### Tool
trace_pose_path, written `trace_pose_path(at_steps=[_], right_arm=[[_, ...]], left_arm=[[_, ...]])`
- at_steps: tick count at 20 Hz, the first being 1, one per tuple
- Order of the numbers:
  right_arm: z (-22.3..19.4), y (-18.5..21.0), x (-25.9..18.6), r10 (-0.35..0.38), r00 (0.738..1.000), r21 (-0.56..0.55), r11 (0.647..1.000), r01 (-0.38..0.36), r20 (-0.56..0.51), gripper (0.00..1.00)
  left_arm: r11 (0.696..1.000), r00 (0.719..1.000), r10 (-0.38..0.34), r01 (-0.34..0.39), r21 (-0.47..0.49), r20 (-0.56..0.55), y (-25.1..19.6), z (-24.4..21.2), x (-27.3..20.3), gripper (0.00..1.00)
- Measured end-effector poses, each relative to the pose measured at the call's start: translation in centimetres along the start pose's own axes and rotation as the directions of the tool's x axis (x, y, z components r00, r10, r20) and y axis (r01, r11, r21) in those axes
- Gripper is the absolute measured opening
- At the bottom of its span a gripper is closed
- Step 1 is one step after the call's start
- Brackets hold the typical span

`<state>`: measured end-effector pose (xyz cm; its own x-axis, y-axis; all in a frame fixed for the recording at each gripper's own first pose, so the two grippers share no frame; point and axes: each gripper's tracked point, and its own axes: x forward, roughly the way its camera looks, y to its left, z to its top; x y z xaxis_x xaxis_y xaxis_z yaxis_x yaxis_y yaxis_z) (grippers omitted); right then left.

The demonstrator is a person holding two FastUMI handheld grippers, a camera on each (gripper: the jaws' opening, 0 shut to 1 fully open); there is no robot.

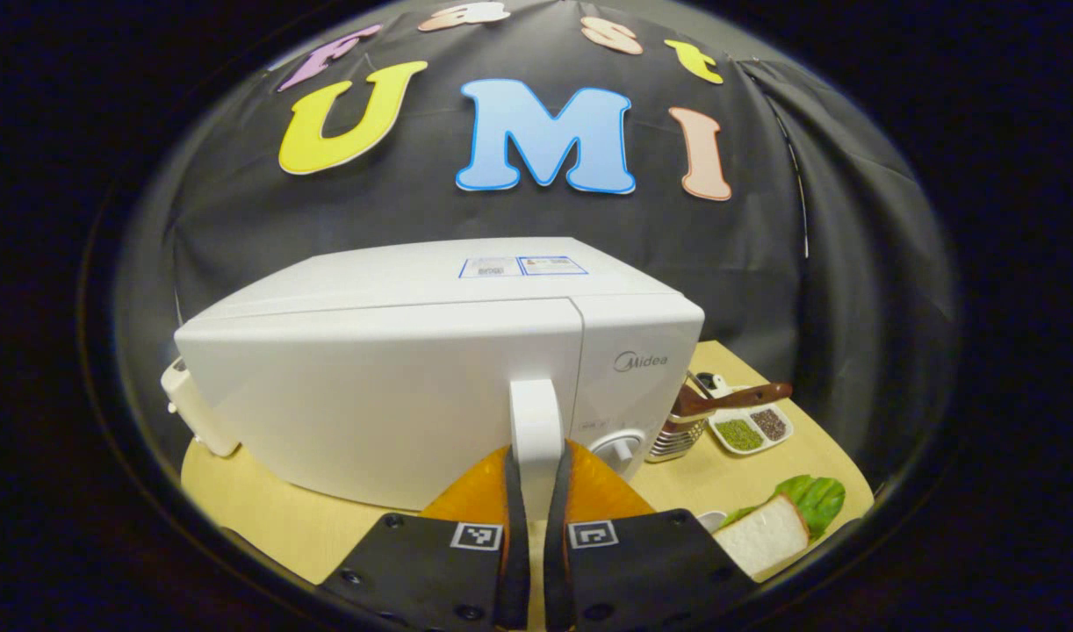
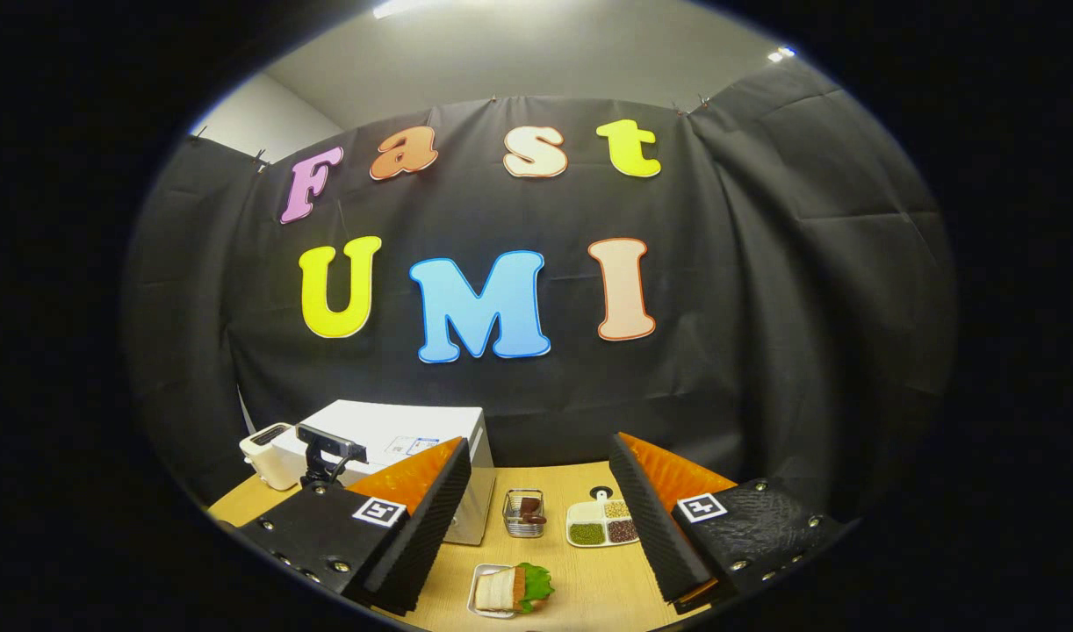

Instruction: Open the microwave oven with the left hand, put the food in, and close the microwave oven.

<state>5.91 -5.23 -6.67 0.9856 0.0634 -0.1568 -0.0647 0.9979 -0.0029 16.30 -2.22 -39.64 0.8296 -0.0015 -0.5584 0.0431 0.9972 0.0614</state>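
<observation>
In the left gripper view, the microwave oven [image 1: 396, 386] stands dead ahead of the left gripper [image 1: 535, 491], its door shut; the upright door handle [image 1: 536, 430] sits between the two fingers, which are drawn narrow and seem to press it from both sides; a rigid, smooth bar, so I judge it wants a firm clamp low on its length and a steady pull along the door's swing; the oven looks heavy enough to stay put. To the right of those tongs lies the sandwich [image 1: 769, 531] with its lettuce, soft and light.

In the right gripper view, the right gripper [image 2: 541, 518] hovers level above the table [image 2: 589, 588], fingers spread wide and empty; the sandwich on its small tray [image 2: 510, 590] lies below and between them; take it by the tray rim, I think, lest the bread crush.
</observation>
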Motion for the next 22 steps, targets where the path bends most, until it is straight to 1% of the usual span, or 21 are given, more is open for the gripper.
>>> trace_pose_path(at_steps=[2,3,5,6,8,12,14,17,20,21,22], right_arm=[[-0.2,0.0,-0.4,-0.005,1.000,-0.001,1.000,0.005,0.000,0.96],[-0.4,-0.1,-0.5,-0.011,1.000,-0.003,1.000,0.011,-0.003,0.96],[-0.8,-0.4,-0.8,-0.020,1.000,0.003,1.000,0.020,-0.011,0.96],[-1.0,-0.3,-0.9,-0.021,1.000,0.016,1.000,0.021,-0.015,0.96],[-2.0,0.4,-0.9,-0.006,0.999,0.044,0.999,0.007,-0.035,0.96],[-2.8,2.3,-1.1,0.032,0.998,0.061,0.998,-0.028,-0.052,0.96],[-3.1,3.6,-1.2,0.054,0.997,0.057,0.997,-0.051,-0.057,0.96],[-4.6,5.9,-1.6,0.093,0.991,0.045,0.995,-0.089,-0.096,0.97],[-6.0,7.6,-2.0,0.115,0.986,0.039,0.993,-0.111,-0.120,0.98],[-6.8,8.2,-2.0,0.125,0.983,0.049,0.992,-0.119,-0.138,0.93],[-7.3,8.8,-2.1,0.138,0.979,0.063,0.990,-0.129,-0.153,0.98]], left_arm=[[1.000,1.000,-0.014,0.014,0.011,-0.009,0.0,0.0,-0.1,0.13],[1.000,1.000,-0.017,0.017,0.015,-0.015,-0.3,-0.4,-0.2,0.06],[0.997,0.999,-0.030,0.030,0.072,-0.012,-0.1,-1.4,-2.7,0.05],[0.995,0.999,-0.044,0.045,0.084,-0.005,0.0,-2.0,-4.3,0.06],[0.994,0.997,-0.082,0.083,0.072,-0.017,0.3,-3.1,-6.5,0.06],[0.982,0.987,-0.155,0.159,0.098,-0.044,0.8,-4.9,-10.0,0.05],[0.971,0.977,-0.200,0.207,0.121,-0.068,1.5,-6.0,-11.9,0.06],[0.945,0.958,-0.269,0.283,0.167,-0.102,3.0,-7.6,-15.4,0.07],[0.922,0.938,-0.316,0.340,0.187,-0.145,5.2,-9.2,-18.6,0.07],[0.916,0.933,-0.325,0.351,0.192,-0.155,6.0,-9.6,-19.6,0.07],[0.911,0.929,-0.331,0.360,0.199,-0.165,6.7,-10.1,-20.3,0.06]])
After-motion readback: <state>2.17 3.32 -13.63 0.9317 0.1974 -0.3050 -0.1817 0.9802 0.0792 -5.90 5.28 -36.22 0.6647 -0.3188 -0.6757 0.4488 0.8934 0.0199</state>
